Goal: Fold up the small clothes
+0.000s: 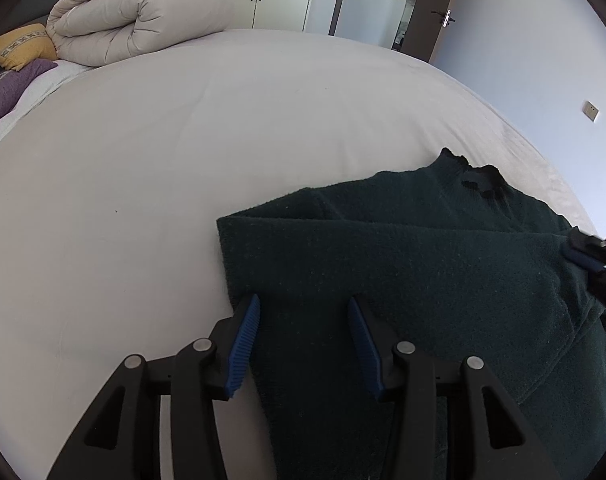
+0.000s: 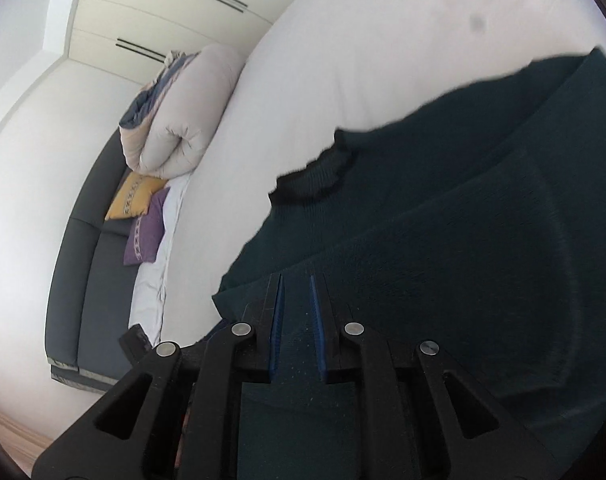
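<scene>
**Dark green sweater on the bed, between two grippers**

While no brand, label or writing can be read in either view, a dark green sweater (image 1: 403, 264) is seen lying on the white bed (image 1: 183, 140), one side folded inward. The left gripper (image 1: 303, 344) is held spread above the lower edge, nothing pinched. The right gripper (image 2: 295, 320) stands slightly parted with knit between its pads; a grip cannot be confirmed. A door (image 1: 431, 8) is shown only by the left view, a dark sofa (image 2: 87, 280) only by the right.
</scene>
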A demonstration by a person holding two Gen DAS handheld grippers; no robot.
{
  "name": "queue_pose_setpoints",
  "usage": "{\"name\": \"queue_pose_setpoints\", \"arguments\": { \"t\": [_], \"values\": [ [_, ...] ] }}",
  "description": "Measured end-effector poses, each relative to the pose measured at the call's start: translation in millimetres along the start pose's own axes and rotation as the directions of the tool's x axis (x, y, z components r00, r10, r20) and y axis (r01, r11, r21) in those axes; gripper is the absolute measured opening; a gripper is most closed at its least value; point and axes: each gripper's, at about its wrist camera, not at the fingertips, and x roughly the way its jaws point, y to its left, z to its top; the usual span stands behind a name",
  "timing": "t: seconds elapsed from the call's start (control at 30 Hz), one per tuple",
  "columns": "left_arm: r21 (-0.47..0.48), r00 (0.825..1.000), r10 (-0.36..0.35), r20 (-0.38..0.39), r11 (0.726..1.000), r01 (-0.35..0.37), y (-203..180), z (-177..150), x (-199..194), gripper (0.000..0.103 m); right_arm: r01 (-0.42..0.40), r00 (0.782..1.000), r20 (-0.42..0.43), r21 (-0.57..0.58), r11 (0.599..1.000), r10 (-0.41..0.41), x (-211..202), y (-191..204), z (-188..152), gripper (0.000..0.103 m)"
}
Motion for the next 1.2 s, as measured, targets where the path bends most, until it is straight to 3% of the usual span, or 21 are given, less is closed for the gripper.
{"name": "queue_pose_setpoints", "arguments": {
  "t": [0.07,0.1,0.17,0.27,0.47,0.53,0.63,0.67,0.7,0.73,0.83,0.97,1.03,1.07,1.17,1.2],
  "values": [
    [0.0,1.0,0.0,0.001,1.0,0.0,-0.1,0.1,1.9,0.05,0.033,0.999,-0.022,0.047,0.998,-0.032,19.6,-20.2,2.0,0.011],
    [0.0,1.0,0.0,0.003,1.0,0.0,-0.3,0.0,1.6,0.05,-0.004,1.0,0.003,0.076,0.997,0.004,17.4,-31.0,4.2,0.005],
    [-0.001,1.0,-0.002,0.011,1.0,0.002,0.2,-1.3,1.7,0.051,-0.073,0.996,0.065,0.123,0.99,0.065,-1.9,-52.1,13.4,0.005],
    [-0.016,1.0,-0.02,0.019,1.0,0.021,3.2,-2.5,1.9,0.05,-0.071,0.984,0.172,0.178,0.981,0.04,-44.1,-84.9,30.6,0.005],
    [-0.012,1.0,-0.015,0.026,1.0,0.016,4.3,-3.0,1.4,0.05,-0.103,0.916,0.396,0.369,0.924,-0.056,-137.8,-175.4,40.3,0.006],
    [-0.014,0.999,-0.021,0.041,1.0,0.021,5.3,-4.8,-1.8,0.05,-0.099,0.889,0.445,0.414,0.905,-0.106,-168.6,-189.3,32.2,0.01],
    [-0.041,0.997,-0.056,0.052,0.997,0.058,10.5,-4.6,-10.5,0.05,-0.072,0.873,0.467,0.405,0.912,-0.139,-205.9,-187.2,13.6,0.011],
    [-0.054,0.997,-0.055,0.053,0.997,0.058,12.4,-5.9,-16.6,0.052,-0.039,0.876,0.456,0.389,0.921,-0.156,-215.4,-181.8,6.8,0.011],
    [-0.07,0.999,-0.022,0.045,0.997,0.025,13.4,-9.1,-23.5,0.067,-0.01,0.885,0.436,0.369,0.929,-0.164,-221.3,-174.7,0.6,0.011],
    [-0.091,0.999,-0.009,0.038,0.996,0.013,15.1,-14.3,-30.5,0.07,-0.002,0.897,0.419,0.329,0.944,-0.144,-224.7,-163.3,-8.9,0.012],
    [-0.131,0.998,-0.033,0.044,0.991,0.039,15.5,-37.2,-56.8,0.071,0.009,0.943,0.327,0.183,0.983,-0.069,-209.5,-121.0,-23.5,0.011],
    [-0.12,0.997,-0.058,0.045,0.991,0.063,1.9,-75.9,-92.9,0.071,-0.027,0.992,0.128,0.054,0.998,0.02,-144.2,-80.3,-46.0,0.011],
    [-0.092,0.998,-0.057,0.034,0.994,0.06,-7.0,-94.6,-107.1,0.071,0.014,0.997,0.071,0.08,0.997,-0.02,-110.9,-80.1,-61.2,0.011],
    [-0.072,0.998,-0.051,0.021,0.996,0.053,-10.5,-103.3,-112.2,0.071,0.03,0.996,0.083,0.121,0.992,-0.04,-107.9,-94.4,-65.4,0.011],
    [-0.053,0.999,-0.032,-0.024,0.998,0.03,-11.4,-128.1,-126.0,0.071,-0.098,0.978,0.204,0.288,0.953,0.039,-122.2,-136.3,-73.6,0.01],
    [-0.064,0.999,-0.036,-0.03,0.997,0.034,-8.1,-136.3,-131.5,0.075,-0.108,0.972,0.233,0.315,0.943,0.033,-134.7,-141.1,-77.7,0.011]
  ]
}}
